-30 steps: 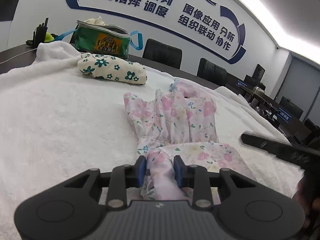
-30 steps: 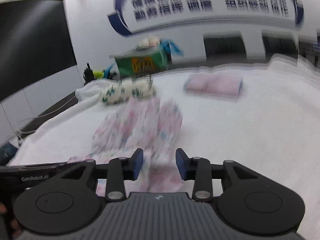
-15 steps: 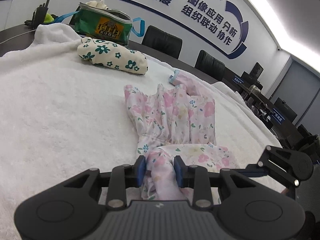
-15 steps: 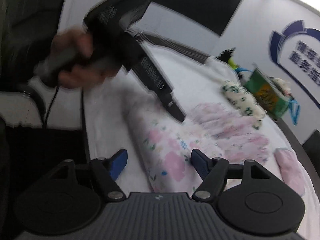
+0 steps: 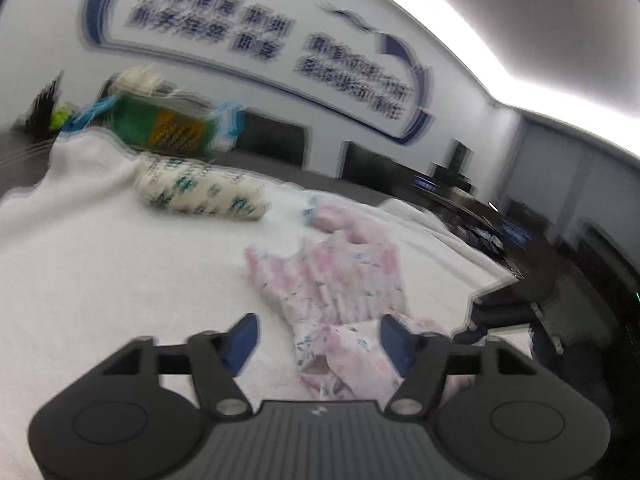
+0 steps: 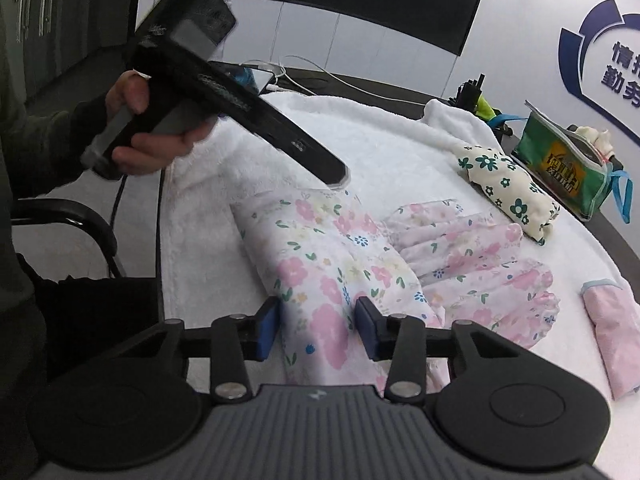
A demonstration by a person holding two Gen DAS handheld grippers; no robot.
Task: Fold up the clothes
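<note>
White terry towelling [image 6: 360,148] covers the meeting-room table, giving a soft, non-slip bed for folding. One pink floral garment [image 6: 332,264] lies near the table's front edge, its near portion doubled into a thick band, its pleated part spread toward the wall. My right gripper [image 6: 316,322] straddles that band, fingers parted and not yet pinching, presumably to take the fold. My left gripper [image 5: 320,340], blurred in its own view, is spread wide and released beside the cloth; my left hand [image 6: 148,132] holds it raised above the towelling. Three other items: one rolled green-flowered garment [image 6: 508,192], one folded pink garment [image 6: 612,332], one green zip bag [image 6: 568,160].
</note>
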